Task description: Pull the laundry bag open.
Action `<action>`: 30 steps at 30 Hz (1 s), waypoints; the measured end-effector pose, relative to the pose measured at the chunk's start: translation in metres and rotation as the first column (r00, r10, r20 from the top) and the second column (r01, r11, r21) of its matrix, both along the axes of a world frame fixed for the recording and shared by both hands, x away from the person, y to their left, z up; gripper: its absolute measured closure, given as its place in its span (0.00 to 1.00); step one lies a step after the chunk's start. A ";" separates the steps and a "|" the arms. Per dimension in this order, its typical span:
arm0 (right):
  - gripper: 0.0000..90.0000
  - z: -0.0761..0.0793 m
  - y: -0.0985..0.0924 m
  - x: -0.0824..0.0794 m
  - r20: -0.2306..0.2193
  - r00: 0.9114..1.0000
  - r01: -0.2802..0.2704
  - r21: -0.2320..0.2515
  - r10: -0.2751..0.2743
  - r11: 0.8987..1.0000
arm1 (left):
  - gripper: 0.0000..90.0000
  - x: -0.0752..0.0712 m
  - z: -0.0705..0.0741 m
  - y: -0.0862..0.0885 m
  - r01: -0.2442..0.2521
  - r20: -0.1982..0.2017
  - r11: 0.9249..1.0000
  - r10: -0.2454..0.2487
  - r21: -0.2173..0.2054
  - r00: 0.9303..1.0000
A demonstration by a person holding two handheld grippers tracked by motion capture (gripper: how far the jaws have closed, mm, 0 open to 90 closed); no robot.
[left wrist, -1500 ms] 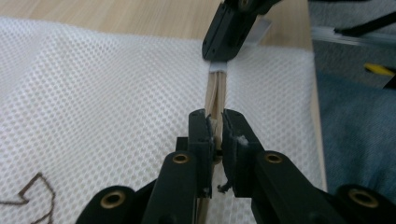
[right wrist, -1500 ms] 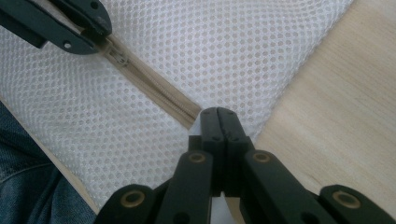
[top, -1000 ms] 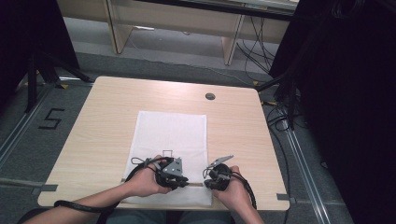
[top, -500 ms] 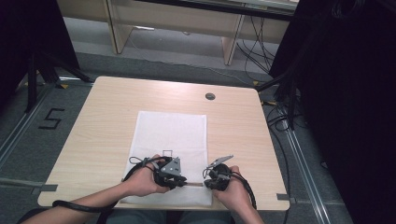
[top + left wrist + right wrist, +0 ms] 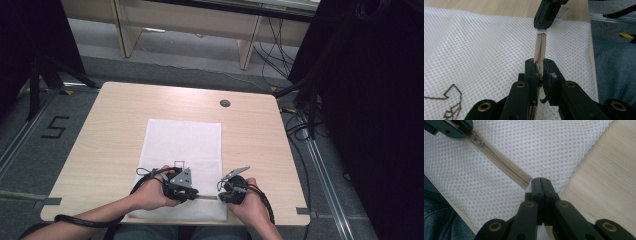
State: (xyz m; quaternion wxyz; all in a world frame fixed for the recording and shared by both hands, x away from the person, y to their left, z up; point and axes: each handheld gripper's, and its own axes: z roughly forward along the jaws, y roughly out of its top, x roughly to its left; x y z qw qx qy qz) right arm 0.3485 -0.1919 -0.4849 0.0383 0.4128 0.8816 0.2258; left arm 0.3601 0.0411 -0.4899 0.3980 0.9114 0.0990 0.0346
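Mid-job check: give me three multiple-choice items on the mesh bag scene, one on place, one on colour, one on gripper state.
1. Where does the white mesh zip bag lie on the light wooden table?
A. far left corner
B. middle, reaching the near edge
C. far right corner

2. What colour is the bag's zipper tape?
A. beige
B. red
C. black

3. How do the jaws of the left hand-held gripper stand?
A. wide open above the bag
B. shut on the zipper
C. resting on bare table

Key: 1 B, the high view shows the bag centred and reaching the near edge; 2 A, the right gripper view shows beige tape; 3 B, the left gripper view shows the jaws pinching the zipper.
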 end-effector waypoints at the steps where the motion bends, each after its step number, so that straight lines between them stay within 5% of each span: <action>1: 1.00 0.000 0.000 0.000 0.000 1.000 0.000 0.001 0.000 1.000 | 0.91 0.000 0.000 0.000 -0.007 -0.013 1.000 0.006 -0.013 1.000; 30: 1.00 -0.001 0.000 0.001 0.013 1.000 -0.008 -0.004 0.008 1.000 | 0.91 -0.001 0.002 0.006 -0.009 -0.016 1.000 0.009 -0.026 1.000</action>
